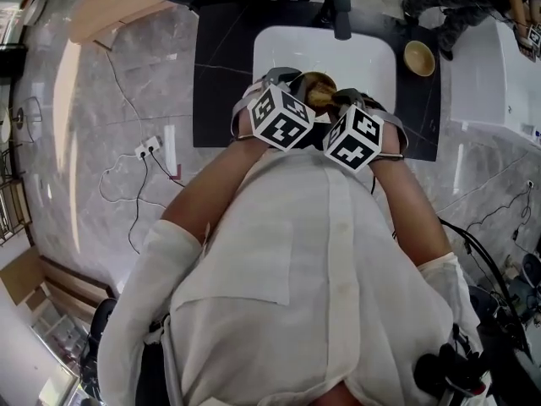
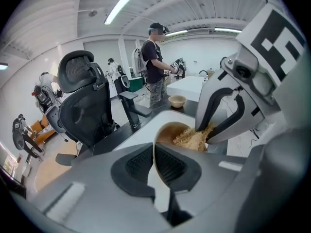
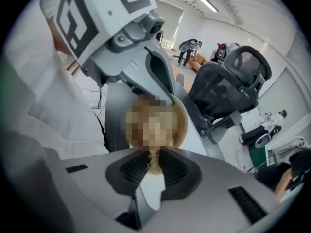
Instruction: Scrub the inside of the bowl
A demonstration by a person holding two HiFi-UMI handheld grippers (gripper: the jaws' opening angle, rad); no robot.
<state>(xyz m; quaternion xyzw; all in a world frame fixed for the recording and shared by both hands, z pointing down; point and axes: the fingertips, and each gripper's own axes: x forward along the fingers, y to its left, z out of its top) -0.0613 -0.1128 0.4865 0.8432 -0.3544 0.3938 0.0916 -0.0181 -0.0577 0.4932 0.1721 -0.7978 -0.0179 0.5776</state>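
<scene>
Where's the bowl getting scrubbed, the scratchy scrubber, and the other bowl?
bowl (image 2: pixel 167 132): left gripper view, its brown inside wall.
scrubber (image 2: pixel 192 139): left gripper view, middle of its straw-coloured fibres.
second bowl (image 1: pixel 419 57): head view, middle of its inside.

No word, number, label or brand can be read; the cubes (image 1: pixel 283 117) on the left gripper (image 2: pixel 154 147) and right gripper (image 3: pixel 153 155) bear only black-and-white square markers
</scene>
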